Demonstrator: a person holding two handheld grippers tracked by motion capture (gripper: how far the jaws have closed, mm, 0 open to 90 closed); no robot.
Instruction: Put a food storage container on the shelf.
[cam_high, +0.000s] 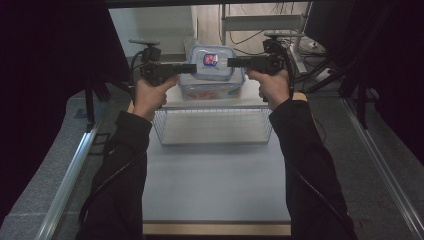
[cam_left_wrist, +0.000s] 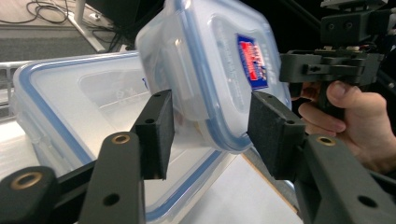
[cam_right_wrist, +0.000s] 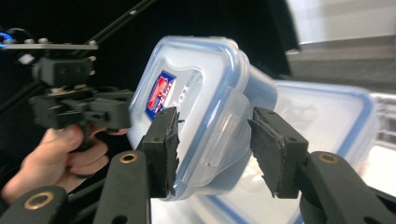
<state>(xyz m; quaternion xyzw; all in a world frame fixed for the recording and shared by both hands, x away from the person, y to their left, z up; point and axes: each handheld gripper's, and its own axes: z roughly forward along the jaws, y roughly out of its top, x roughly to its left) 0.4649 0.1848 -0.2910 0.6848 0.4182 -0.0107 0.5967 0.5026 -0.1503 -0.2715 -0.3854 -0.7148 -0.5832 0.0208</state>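
A small clear food box with a blue-rimmed lid and a red and blue label (cam_high: 212, 62) (cam_left_wrist: 210, 56) (cam_right_wrist: 196, 79) hangs just over a larger clear box with the same kind of lid (cam_high: 210, 89) (cam_left_wrist: 84, 98) (cam_right_wrist: 327, 116). I cannot tell whether the two boxes touch. My left gripper (cam_high: 192, 66) (cam_left_wrist: 212, 121) reaches in from the left and my right gripper (cam_high: 230, 62) (cam_right_wrist: 215, 135) from the right. Each has an end of the small box between its jaws. The pads stand slightly off the box walls, so both grippers are open.
The larger box sits on a raised white surface at the far end of the table. A white wire basket (cam_high: 212, 125) stands in front of it. Black curtains flank the table, and cables and a metal frame lie behind.
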